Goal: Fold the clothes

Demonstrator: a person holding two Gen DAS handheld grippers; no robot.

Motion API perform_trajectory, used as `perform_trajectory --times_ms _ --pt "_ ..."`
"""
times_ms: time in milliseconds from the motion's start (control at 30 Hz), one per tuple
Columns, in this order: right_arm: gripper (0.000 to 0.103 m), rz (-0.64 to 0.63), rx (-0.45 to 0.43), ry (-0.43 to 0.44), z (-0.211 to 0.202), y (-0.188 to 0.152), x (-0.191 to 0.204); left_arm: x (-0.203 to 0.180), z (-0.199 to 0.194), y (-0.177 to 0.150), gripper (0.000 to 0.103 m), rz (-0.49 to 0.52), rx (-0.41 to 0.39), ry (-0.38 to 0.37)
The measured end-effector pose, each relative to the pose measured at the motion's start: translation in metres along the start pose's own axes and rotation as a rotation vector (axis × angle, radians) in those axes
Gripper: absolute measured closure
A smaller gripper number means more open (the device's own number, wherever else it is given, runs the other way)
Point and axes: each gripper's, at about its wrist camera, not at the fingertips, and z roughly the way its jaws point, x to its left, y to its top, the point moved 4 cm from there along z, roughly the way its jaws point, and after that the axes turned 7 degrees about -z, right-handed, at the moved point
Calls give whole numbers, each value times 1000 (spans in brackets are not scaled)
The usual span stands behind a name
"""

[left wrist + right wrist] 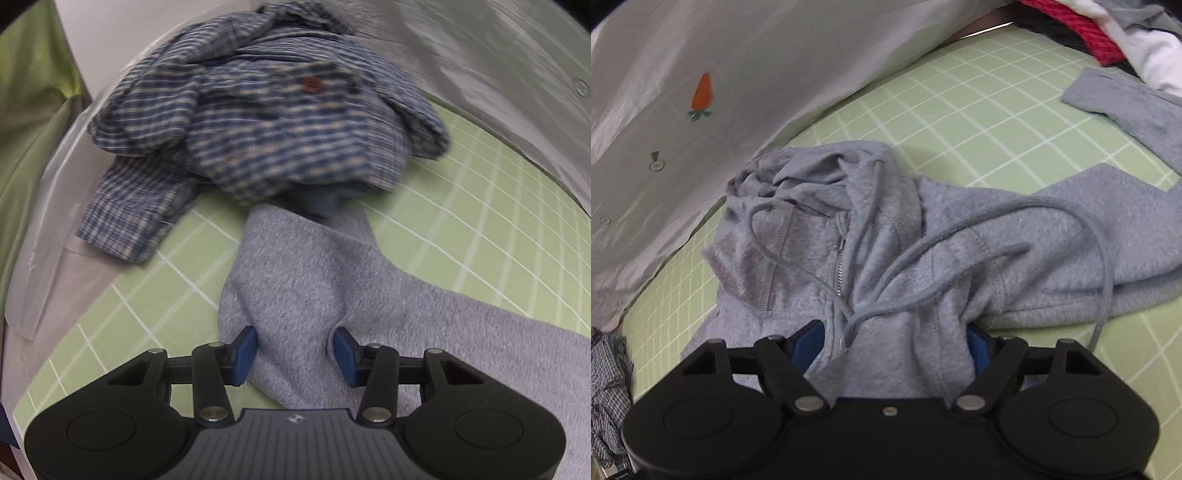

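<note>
Two grippers bear on one grey hoodie (923, 236) spread on a green gridded mat (979, 110). From the left wrist, the left gripper (293, 350) has its blue pads set apart with a band of grey cloth bunched between them; it looks pinched, though the pads do not meet, so the hold may be loose. That band, probably a sleeve, runs forward to a crumpled plaid shirt (258, 122) heaped at the mat's far edge against a white sheet (498, 74); its far end is tucked under the shirt, so pulling could drag the shirt along. From the right wrist, the right gripper (894, 349) straddles the hoodie's front near the zip (839, 273), cloth filling the gap between its pads, apparently gripped. The hood lies rumpled, and a long drawstring (1015, 206) loops loose over the chest; it could snag a finger or get folded in crooked. A second sleeve (1126, 107) lies away to the right beside a heap (1108, 40) of other clothes. Nothing here lies folded flat.
</note>
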Motion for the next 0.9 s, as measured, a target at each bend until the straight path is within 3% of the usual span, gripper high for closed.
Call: perform_trajectory --times_ms 200,267,333,367,400,467,500,633,900 --pt "23 -55 0 10 -3 -13 29 19 4 14 49 8 11 -22" --pt "23 -75 -14 -5 -10 -18 28 21 -2 8 43 -23 1 -32" --pt "20 -72 -41 -12 -25 -25 21 19 -11 -1 24 -40 -7 -48" --pt "19 -73 -56 -18 -33 -29 16 16 -16 -6 21 -42 -10 -58" --pt "16 -84 -75 -33 -42 -34 12 14 -21 -12 17 -45 -13 -68" --pt "0 -121 -107 -80 -57 -45 3 8 -32 -24 11 -51 -18 -88" --pt "0 -142 -121 -105 -64 -51 -1 6 -37 -30 9 -53 -21 -99" --pt "0 -158 -101 -160 -78 -79 -26 -10 -58 -58 8 -23 -8 -157" --pt "0 -150 -14 -179 -89 -133 -54 -46 -94 -113 5 56 44 -258"
